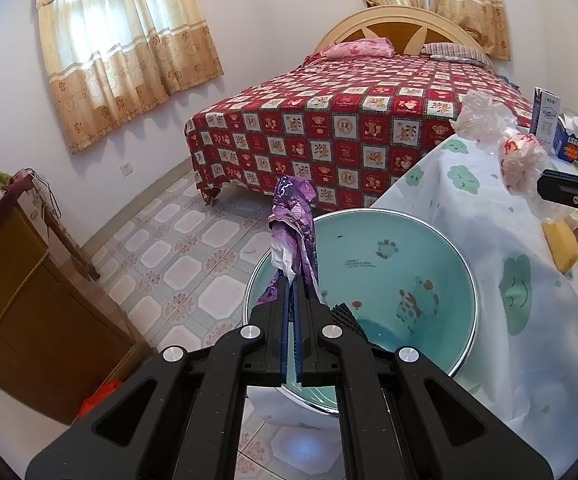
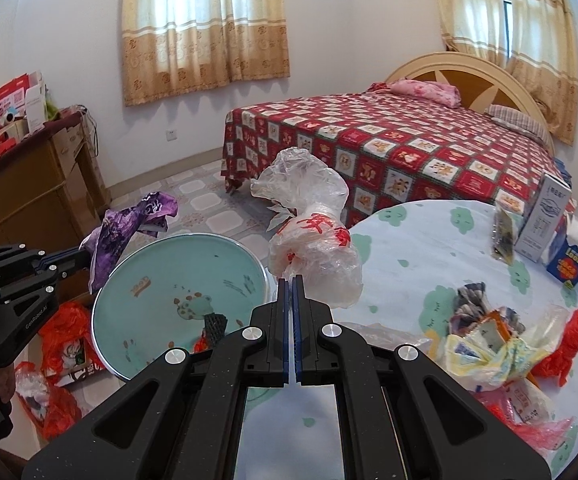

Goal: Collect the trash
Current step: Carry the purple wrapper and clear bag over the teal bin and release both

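Transport step: left gripper [image 1: 291, 280] is pinching a purple wrapper [image 1: 291, 216] over the teal basin [image 1: 441, 240]; right gripper [image 2: 291, 280] is pinching a clear plastic bag [image 2: 313, 232] at the surface [image 2: 409, 248] edge. Next, probably: both releasing over the basin.

— We see a glossy, smooth basin [image 2: 177, 256], maybe enamel, with a shiny metal rim.

— At our two o'clock, a thin crinkled clear plastic bag [image 2: 313, 236]. The table cover [image 2: 409, 256] looks matt. The purple wrapper [image 1: 293, 216] is shiny.
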Demonstrator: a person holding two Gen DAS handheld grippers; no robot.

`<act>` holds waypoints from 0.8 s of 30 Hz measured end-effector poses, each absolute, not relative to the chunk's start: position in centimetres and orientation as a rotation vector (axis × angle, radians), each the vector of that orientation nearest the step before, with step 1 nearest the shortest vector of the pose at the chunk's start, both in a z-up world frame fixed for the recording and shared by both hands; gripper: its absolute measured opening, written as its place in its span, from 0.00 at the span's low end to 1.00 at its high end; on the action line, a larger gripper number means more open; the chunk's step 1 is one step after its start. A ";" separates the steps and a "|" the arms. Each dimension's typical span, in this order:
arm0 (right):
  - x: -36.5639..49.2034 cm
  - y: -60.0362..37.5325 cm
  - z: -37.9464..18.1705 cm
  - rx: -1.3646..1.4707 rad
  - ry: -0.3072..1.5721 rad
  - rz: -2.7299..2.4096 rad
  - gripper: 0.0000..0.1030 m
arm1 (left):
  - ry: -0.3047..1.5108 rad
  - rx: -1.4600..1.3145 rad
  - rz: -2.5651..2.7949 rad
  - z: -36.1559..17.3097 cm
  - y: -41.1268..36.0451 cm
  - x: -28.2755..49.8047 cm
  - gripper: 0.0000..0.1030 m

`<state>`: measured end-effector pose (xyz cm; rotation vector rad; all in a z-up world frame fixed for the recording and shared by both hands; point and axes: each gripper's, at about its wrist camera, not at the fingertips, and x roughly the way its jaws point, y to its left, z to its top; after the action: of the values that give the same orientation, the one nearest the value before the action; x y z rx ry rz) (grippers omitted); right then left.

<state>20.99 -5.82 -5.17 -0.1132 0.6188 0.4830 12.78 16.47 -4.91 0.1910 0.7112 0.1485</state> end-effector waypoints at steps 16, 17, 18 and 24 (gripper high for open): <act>21.0 -3.5 -5.3 -0.145 0.630 0.530 0.03 | 0.721 0.186 0.160 -4.9 17.2 13.0 0.02; 21.0 -3.4 -5.3 -0.146 0.631 0.534 0.03 | 0.721 0.186 0.158 -4.9 17.2 13.0 0.02; 21.0 -3.3 -5.4 -0.148 0.631 0.536 0.03 | 0.723 0.187 0.155 -5.0 17.1 13.0 0.02; 20.8 -2.6 -5.6 -0.156 0.640 0.564 0.03 | 0.727 0.182 0.140 -5.2 17.1 13.0 0.02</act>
<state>20.81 -2.56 -5.60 -0.1559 0.6397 0.5643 12.97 17.07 -5.19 0.1818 0.7265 0.1401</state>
